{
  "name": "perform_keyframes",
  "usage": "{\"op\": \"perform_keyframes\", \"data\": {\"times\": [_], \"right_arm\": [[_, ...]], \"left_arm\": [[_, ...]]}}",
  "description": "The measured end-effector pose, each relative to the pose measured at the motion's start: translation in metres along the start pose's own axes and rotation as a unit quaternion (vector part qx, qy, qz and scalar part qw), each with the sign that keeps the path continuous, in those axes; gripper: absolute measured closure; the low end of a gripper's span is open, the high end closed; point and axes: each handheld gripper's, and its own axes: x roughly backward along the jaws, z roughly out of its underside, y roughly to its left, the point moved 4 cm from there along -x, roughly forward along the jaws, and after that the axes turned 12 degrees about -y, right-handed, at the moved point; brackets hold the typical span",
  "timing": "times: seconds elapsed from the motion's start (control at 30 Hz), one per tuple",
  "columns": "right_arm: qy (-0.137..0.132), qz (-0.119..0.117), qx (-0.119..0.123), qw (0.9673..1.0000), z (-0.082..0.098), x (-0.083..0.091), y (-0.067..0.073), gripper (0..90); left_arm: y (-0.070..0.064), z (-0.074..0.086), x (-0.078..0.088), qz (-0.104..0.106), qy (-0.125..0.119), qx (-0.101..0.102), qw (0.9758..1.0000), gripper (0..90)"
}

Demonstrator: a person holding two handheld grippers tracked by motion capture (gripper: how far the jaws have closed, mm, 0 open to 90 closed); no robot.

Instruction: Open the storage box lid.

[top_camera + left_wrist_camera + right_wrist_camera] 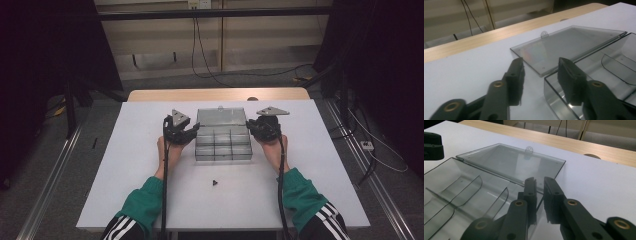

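Clear compartment box, lid open toward 12 o'clock, sitting at table centre: right gripper pinching its wall, left gripper released astride the opposite wall, risking tipping.

We are seeing a clear plastic box sitting mid-table, its curved dividers forming compartments, its hinged lid lying flat open behind it
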Motion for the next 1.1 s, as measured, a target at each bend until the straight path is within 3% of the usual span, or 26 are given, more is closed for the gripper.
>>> {"op": "perform_keyframes", "data": {"times": [0.1,0.33,0.47,1.1], "right_arm": [[0.007,-0.006,0.013,0.9999,0.002,0.007,0.003,78.6],[0.012,-0.024,0.022,0.9994,0.002,0.026,0.011,71.9],[0.016,-0.037,0.022,0.9989,0.004,0.037,0.017,68.1],[0.042,-0.086,0.039,0.9947,0.022,0.075,0.043,45.4]], "left_arm": [[0.002,0.005,0.009,-0.002,0.018,-0.002,0.9998,44.1],[0.002,0.006,0.032,-0.009,0.033,-0.003,0.9994,27.6],[-0.001,0.009,0.043,-0.004,0.052,-0.02,0.9984,21.0],[-0.01,0.031,0.106,-0.002,0.092,-0.045,0.9948,6.8]]}}
